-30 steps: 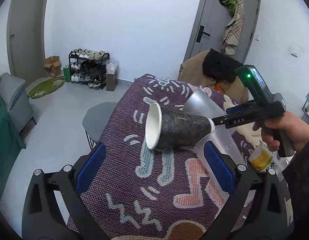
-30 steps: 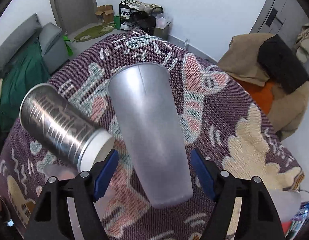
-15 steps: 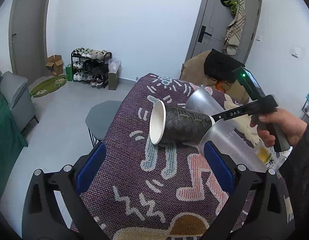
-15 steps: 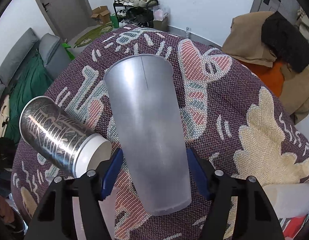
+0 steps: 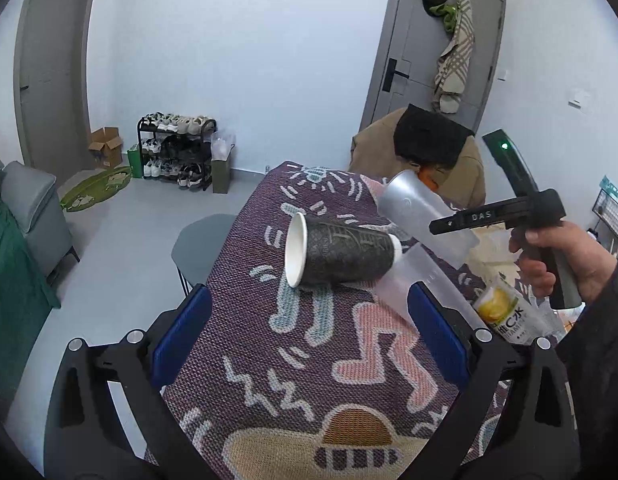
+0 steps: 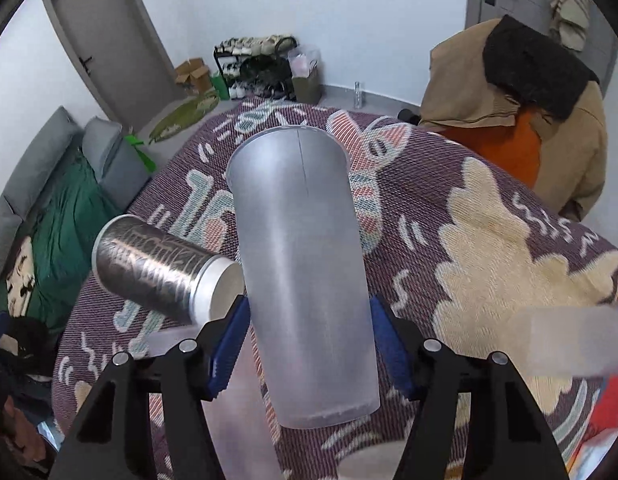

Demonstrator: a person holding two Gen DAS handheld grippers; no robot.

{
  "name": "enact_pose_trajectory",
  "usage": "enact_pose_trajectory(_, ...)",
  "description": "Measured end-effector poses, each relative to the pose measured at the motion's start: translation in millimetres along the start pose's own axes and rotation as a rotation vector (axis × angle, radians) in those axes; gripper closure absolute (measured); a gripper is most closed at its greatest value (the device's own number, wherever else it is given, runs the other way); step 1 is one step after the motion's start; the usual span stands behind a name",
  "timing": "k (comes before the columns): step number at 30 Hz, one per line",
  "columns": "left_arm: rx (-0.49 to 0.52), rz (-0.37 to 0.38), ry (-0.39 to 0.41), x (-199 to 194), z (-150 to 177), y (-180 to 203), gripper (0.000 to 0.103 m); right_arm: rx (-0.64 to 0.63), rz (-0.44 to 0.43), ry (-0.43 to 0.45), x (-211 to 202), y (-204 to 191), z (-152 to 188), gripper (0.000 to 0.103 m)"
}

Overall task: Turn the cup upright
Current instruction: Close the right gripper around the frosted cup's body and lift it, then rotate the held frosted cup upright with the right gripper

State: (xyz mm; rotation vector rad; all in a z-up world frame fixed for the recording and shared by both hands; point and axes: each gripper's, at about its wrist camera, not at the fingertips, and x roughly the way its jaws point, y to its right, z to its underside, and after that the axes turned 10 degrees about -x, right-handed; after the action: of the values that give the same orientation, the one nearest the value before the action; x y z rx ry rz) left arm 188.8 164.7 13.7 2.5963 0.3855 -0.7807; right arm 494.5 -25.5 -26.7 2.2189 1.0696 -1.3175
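My right gripper (image 6: 309, 340) is shut on a tall frosted clear plastic cup (image 6: 301, 264) and holds it off the table, tilted, mouth pointing away. In the left wrist view that cup (image 5: 425, 216) hangs at the right in the right gripper (image 5: 461, 220). A dark patterned paper cup (image 5: 341, 256) lies on its side on the patterned tablecloth (image 5: 309, 360), white mouth facing left; it also shows in the right wrist view (image 6: 157, 268). Another clear plastic cup (image 5: 429, 292) lies on the cloth behind it. My left gripper (image 5: 309, 332) is open and empty, just short of the paper cup.
A drink bottle with a lemon label (image 5: 505, 312) lies at the table's right. A chair draped with a brown coat (image 6: 509, 92) stands at the far end. A grey stool (image 5: 201, 240) stands left of the table. Shoe rack (image 5: 177, 152) and doors lie beyond.
My right gripper closed on the frosted cup, lifted it and tipped it more upright. The left gripper drew back a little; the paper cup stayed where it was.
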Motion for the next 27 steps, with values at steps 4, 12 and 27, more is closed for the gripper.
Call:
enact_pose_trajectory(4,0.016,0.027,0.01,-10.9,3.8,12.6,0.006,0.004,-0.002,0.03,-24.7,-3.1,15.4,0.042)
enact_pose_trajectory(12,0.055,0.069,0.003,-23.0,16.0,36.8,0.006,0.067,0.011,0.129,-85.3,-11.5,71.6,0.042)
enact_pose_trajectory(27,0.101,0.142,-0.016,-39.8,38.1,64.2,0.006,0.284,-0.1,0.279,-144.7,-26.8,201.7,0.041)
